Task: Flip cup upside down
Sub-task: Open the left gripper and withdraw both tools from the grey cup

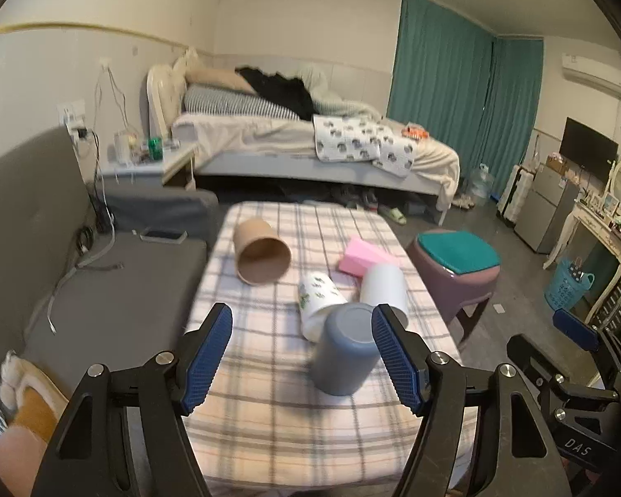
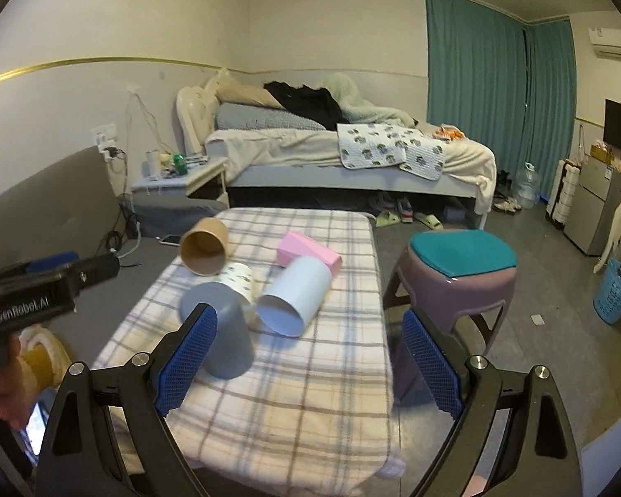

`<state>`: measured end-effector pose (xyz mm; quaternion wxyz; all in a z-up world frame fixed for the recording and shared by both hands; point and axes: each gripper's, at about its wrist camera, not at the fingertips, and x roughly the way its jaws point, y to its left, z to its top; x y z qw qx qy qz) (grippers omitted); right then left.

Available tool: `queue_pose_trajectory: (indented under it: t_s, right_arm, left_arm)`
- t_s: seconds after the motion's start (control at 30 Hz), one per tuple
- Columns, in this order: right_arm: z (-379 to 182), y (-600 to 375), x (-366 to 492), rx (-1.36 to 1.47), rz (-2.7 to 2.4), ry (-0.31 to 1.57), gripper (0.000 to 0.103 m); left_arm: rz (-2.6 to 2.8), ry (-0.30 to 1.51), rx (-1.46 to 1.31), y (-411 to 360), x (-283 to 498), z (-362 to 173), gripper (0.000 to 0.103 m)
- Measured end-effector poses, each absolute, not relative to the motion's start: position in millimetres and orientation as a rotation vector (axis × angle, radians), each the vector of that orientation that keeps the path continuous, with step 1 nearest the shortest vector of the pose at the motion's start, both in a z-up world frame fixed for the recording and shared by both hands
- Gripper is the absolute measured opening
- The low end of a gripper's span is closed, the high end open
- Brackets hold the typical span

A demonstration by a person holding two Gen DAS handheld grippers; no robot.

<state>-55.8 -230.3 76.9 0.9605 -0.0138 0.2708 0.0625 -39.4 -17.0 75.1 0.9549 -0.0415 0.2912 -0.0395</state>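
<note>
A grey cup (image 1: 343, 350) stands upside down on the plaid-covered table (image 1: 269, 422), base up. My left gripper (image 1: 302, 331) is open, with the cup just inside its right finger, not gripped. In the right wrist view the grey cup (image 2: 221, 331) stands behind my left finger. My right gripper (image 2: 310, 331) is open and empty above the table's near part. A white cup with leaf print (image 1: 318, 298), a plain white cup (image 1: 385, 290) and a brown paper cup (image 1: 261, 256) lie on their sides.
A pink block (image 1: 366, 261) lies behind the white cups. A purple stool with a teal seat (image 1: 455, 265) stands right of the table. A grey sofa (image 1: 103, 290) is to the left, a bed (image 1: 310, 136) behind.
</note>
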Motion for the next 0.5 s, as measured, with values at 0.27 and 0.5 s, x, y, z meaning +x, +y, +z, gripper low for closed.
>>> queue_pose_trajectory:
  t_s: [0.27, 0.5]
  right_arm:
    - [53.3, -217.4, -80.3, 0.011, 0.115, 0.548, 0.103]
    - [38.5, -213.5, -78.7, 0.002, 0.083, 0.552, 0.103]
  left_arm:
    - [-0.037, 0.519, -0.008, -5.0, -74.9, 51.5, 0.093]
    - [-0.029, 0.540, 0.001, -6.9, -74.1, 33.8, 0.098]
